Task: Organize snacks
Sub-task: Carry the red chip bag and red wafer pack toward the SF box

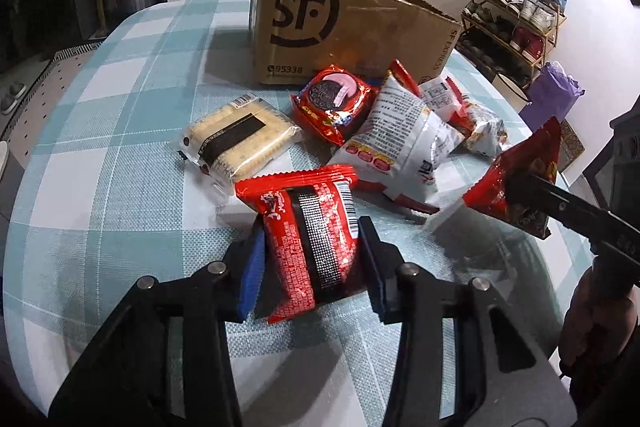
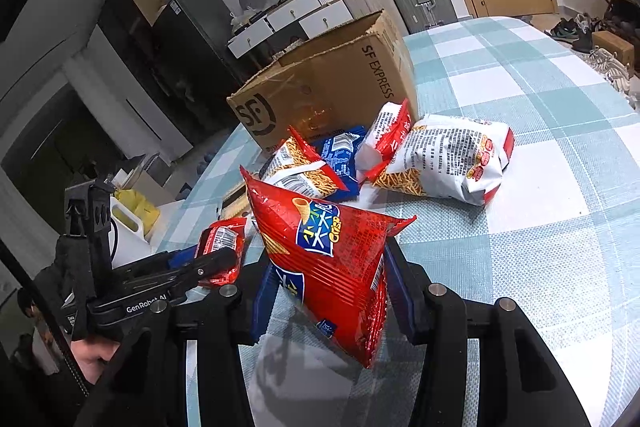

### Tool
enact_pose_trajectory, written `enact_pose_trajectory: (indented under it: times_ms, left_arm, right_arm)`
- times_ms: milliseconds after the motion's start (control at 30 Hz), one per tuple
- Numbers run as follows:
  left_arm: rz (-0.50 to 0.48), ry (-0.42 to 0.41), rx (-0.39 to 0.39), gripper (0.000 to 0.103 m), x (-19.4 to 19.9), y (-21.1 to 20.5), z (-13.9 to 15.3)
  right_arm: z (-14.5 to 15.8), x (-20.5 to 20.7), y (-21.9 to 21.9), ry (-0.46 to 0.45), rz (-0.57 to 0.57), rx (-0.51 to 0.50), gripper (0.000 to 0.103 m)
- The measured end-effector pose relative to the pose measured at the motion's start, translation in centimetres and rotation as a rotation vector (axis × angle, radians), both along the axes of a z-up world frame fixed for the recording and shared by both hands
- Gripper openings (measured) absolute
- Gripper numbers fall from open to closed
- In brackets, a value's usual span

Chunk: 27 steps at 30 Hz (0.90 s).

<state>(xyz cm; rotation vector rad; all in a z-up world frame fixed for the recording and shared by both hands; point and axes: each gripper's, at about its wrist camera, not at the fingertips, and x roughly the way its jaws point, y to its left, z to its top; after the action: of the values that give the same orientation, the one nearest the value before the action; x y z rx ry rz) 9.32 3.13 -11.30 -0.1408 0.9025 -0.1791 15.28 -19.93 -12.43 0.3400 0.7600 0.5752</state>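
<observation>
Both grippers have a snack each at this point. The left gripper [image 1: 312, 247] is clamped on a small red snack packet [image 1: 312, 235] with a black stripe and barcode, blue pads pressing its two sides so it sits lengthwise between the fingers, lifted a bit off the checked tablecloth [image 1: 120, 187]. The right gripper [image 2: 328, 291] is squeezed onto a red Crisp cone-snack bag [image 2: 320, 251], pinching it low down so the puffy top tilts up and away from the camera; makes sense, since an air-filled bag only gives you something to bite at the flatter part. The rest of the pile sits on the table just in front of the SF Express cardboard box [image 1: 340, 31]: a clear-wrapped pack of pale crackers [image 1: 240, 139], a red Oreo pack [image 1: 336, 103], a big white noodle-snack bag [image 1: 404, 143] and a couple of smaller white-and-red bags beside it, plus a blue packet [image 2: 340, 155] that only the right view catches. The box stands upright with its top open, behind the heap, so my guess is it's the destination and both packets go in there next. Can't see inside it from either view.
</observation>
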Motion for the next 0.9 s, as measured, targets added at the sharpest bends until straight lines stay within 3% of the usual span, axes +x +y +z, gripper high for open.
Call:
enact_pose_trajectory:
  times_ms: [900]
  left_arm:
    - [-0.013, -0.135, -0.078, 0.040, -1.0, 1.1, 6.9]
  right_arm:
    - [5.9, -1.1, 1.9, -0.104, 0.044, 0.021, 0.049]
